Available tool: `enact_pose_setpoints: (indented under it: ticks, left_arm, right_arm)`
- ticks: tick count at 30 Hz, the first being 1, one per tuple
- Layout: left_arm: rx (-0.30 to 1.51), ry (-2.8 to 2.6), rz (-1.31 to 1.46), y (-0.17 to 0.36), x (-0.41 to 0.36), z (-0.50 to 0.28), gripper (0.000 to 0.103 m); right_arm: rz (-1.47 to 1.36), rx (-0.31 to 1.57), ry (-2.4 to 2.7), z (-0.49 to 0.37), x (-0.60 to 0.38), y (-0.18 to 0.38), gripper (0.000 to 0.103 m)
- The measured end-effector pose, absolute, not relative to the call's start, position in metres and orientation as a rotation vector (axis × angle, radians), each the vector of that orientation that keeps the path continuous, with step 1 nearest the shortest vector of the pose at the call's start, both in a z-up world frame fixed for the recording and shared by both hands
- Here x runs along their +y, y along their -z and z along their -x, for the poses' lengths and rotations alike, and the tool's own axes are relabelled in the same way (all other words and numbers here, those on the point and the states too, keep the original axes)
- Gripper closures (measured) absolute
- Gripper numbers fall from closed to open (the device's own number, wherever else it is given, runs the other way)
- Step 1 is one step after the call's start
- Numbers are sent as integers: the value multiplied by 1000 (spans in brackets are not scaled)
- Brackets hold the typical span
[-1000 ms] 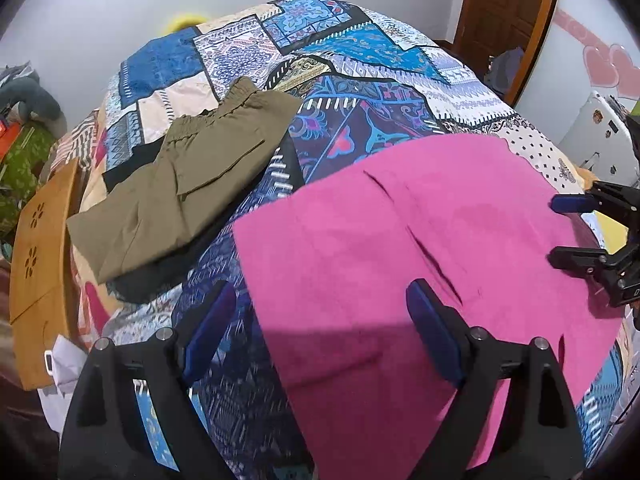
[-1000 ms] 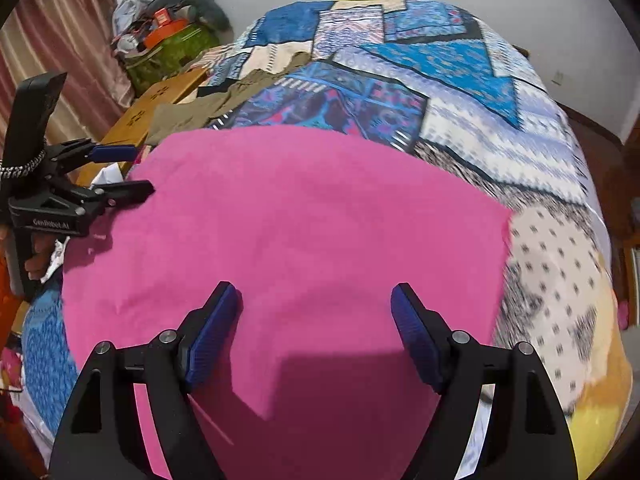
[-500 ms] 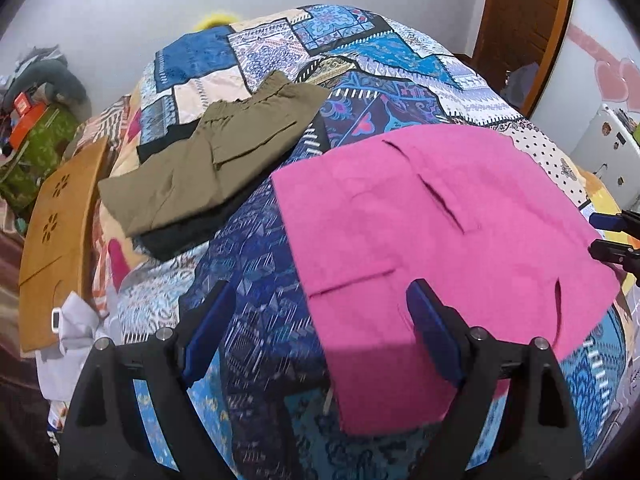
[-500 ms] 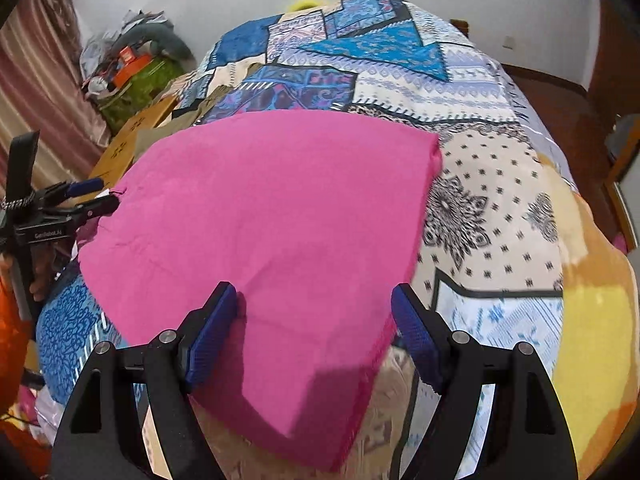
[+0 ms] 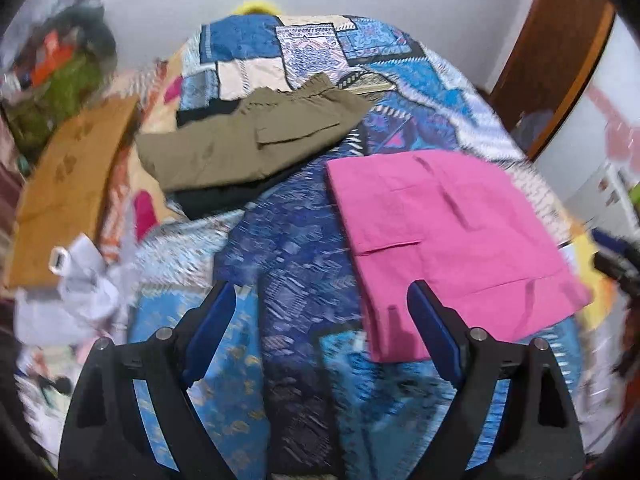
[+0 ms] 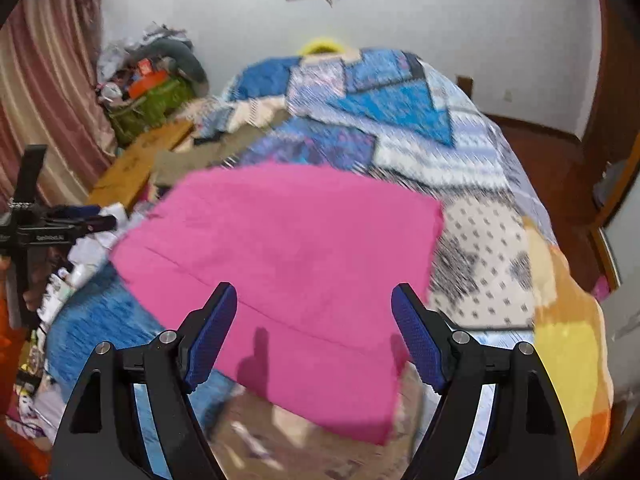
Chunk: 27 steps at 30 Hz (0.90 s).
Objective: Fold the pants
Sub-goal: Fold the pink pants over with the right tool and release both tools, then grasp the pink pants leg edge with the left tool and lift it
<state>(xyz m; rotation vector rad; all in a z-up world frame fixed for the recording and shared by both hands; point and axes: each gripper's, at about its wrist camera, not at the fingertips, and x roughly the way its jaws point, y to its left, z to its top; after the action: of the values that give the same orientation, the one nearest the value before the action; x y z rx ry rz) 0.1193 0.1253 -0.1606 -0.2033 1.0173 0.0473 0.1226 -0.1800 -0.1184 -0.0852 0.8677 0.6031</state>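
The folded pink pants (image 5: 448, 236) lie flat on the patchwork bedspread (image 5: 296, 264), near the bed's front edge; they also show in the right wrist view (image 6: 296, 264). My left gripper (image 5: 320, 328) is open and empty, held back from the pants' left edge. My right gripper (image 6: 314, 332) is open and empty, above the pants' near edge without touching them. The left gripper also shows at the left edge of the right wrist view (image 6: 80, 220), and the right gripper at the right edge of the left wrist view (image 5: 616, 256).
Folded olive pants (image 5: 248, 140) lie on a dark garment at the bed's back left. A wooden board (image 5: 68, 188) and white clutter (image 5: 84, 280) sit at the left bedside. A green basket (image 6: 148, 104) stands by the curtain. A wooden door (image 5: 560, 48) is at right.
Both grippers have pulled back and up from the pink pants, which now look smaller and farther away. The pants lie still. Both stay open.
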Motion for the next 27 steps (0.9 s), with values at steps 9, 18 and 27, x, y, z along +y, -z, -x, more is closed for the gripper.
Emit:
enact_pose_setpoints:
  ticks: [9, 18, 27]
  left_arm:
    - [1078, 89, 418, 173, 106, -108, 15]
    - [1132, 210, 603, 199, 98, -101, 15]
    - [1173, 222, 692, 207, 102, -138, 30]
  right_arm:
    - [127, 873, -683, -120, -125, 135, 26]
    - [149, 934, -697, -111, -118, 162, 26]
    - [118, 929, -713, -112, -119, 163, 24]
